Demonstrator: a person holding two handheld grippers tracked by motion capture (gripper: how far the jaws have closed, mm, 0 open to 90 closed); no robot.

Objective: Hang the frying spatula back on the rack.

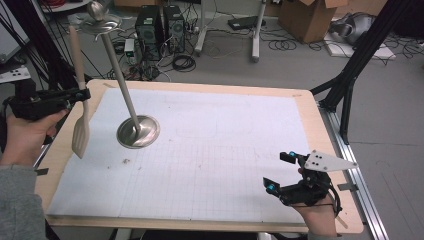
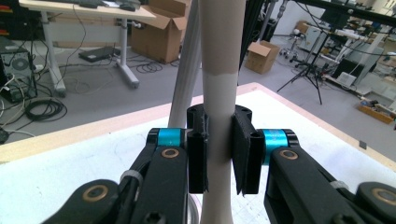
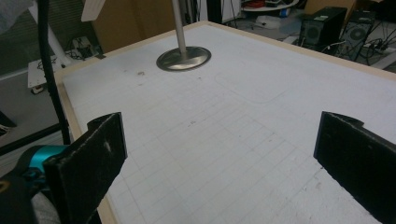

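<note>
— What colour is the spatula point(image 1: 80, 131)?
— Pale beige, with a darker tan upper handle.
— The stand point(image 1: 138, 131)?
— Silvery metal base, grey pole.
— The table point(image 1: 320, 125)?
— Light wood rim around a white sheet with a faint grid.
— Both grippers?
— Black with cyan accents.

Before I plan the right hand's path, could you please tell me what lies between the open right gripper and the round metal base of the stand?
Nothing: in the right gripper view, bare white gridded mat runs from the right gripper to the round metal base.

Black left claw point(image 1: 79, 94) and right claw point(image 1: 280, 172) – cyan pivots, brass screws, grey sleeve point(image 1: 17, 202), grey plate point(image 1: 327, 162)
</note>
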